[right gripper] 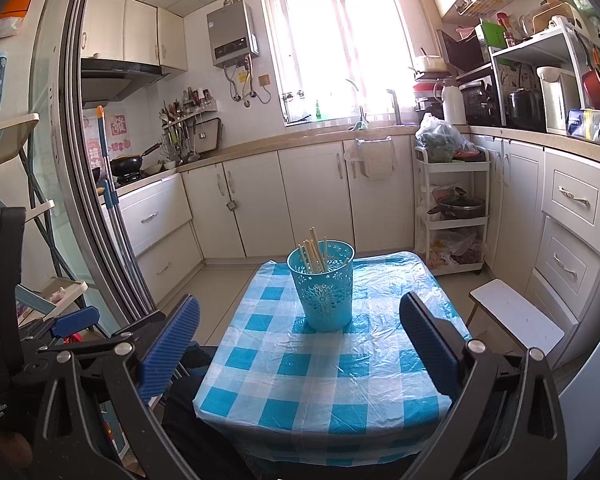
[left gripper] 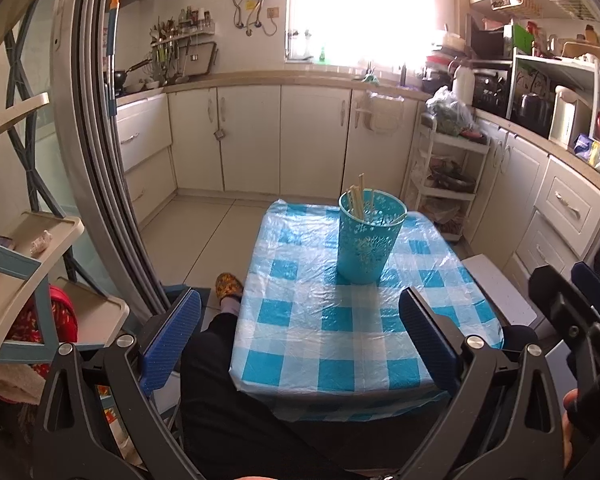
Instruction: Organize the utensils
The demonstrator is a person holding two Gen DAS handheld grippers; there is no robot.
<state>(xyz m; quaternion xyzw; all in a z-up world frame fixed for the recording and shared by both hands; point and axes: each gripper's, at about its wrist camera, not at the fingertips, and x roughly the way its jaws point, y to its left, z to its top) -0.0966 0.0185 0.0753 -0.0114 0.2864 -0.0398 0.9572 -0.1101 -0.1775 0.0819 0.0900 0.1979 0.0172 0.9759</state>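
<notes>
Right wrist view shows the chopsticks (right gripper: 314, 250) standing bundled inside a perforated teal holder (right gripper: 323, 286), which sits upright toward the far half of a small table (right gripper: 320, 392) covered in blue-and-white checked plastic. No loose utensil lies on the cloth in either view, so the sorting looks finished or at a pause; I judge the step in hand to be a hold back from the table, and any next move would call for finding more utensils or simply retreating. The right gripper (right gripper: 300, 344) hangs over the near edge with its jaws spread wide and nothing between them. The left gripper (left gripper: 300, 336) is likewise released and empty, beside the person's dark trouser leg (left gripper: 216, 360). Near the holder the cloth is bare on all sides. A white stool (right gripper: 516, 316) stands just beside the table's right edge, and a door frame (right gripper: 96, 200) crowds the left.
</notes>
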